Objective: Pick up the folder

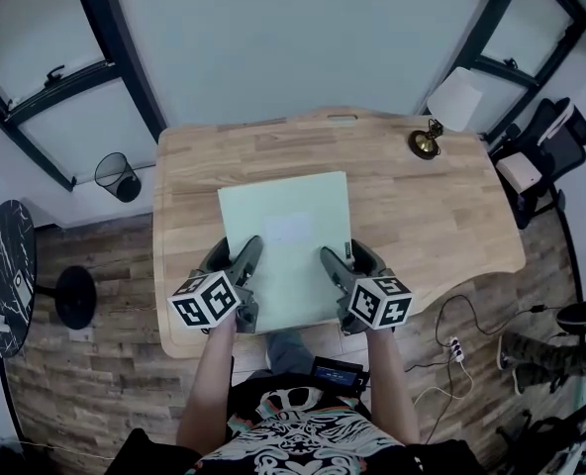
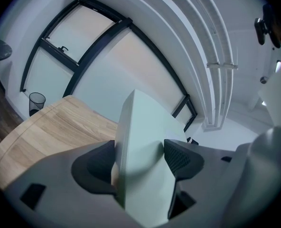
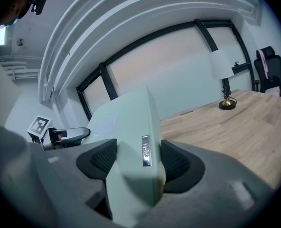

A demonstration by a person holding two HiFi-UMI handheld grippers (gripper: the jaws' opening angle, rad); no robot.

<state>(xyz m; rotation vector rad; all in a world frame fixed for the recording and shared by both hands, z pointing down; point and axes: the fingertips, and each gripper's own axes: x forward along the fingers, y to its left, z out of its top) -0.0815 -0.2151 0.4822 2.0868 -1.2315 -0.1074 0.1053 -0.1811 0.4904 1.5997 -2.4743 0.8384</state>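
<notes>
Holding the folder from both sides: left gripper on its left border, right gripper on its right border, both toward the near end.

Jaws: in each gripper view the ribbed pads are closed onto the pale green cover, with one pad on either face. Both are grasping the folder, and neither has a free gap.

Position: the folder sits over the middle of the wooden tabletop, long side running away from the person. The far end looks close to the wood. I cannot tell whether the near end is already clear of the surface.

Other items: a lamp stands at the far right corner, well apart from the folder. A small metal tag shows on the folder's edge right at the right jaws.

Handling (judgement):
- Thin, flat and light, so weight is no concern.
- The cover looks smooth, so it could slide in the pads if the grip loosens.
- Probably stiff card or plastic, though a sheet this wide may sag or bow between two side grips.
- The opposite borders are a good hold. A level lift with both sides rising together should prevent twisting.
- If the cover is loose, it may flap open, and any contents could slip out of a tilted end.
</notes>
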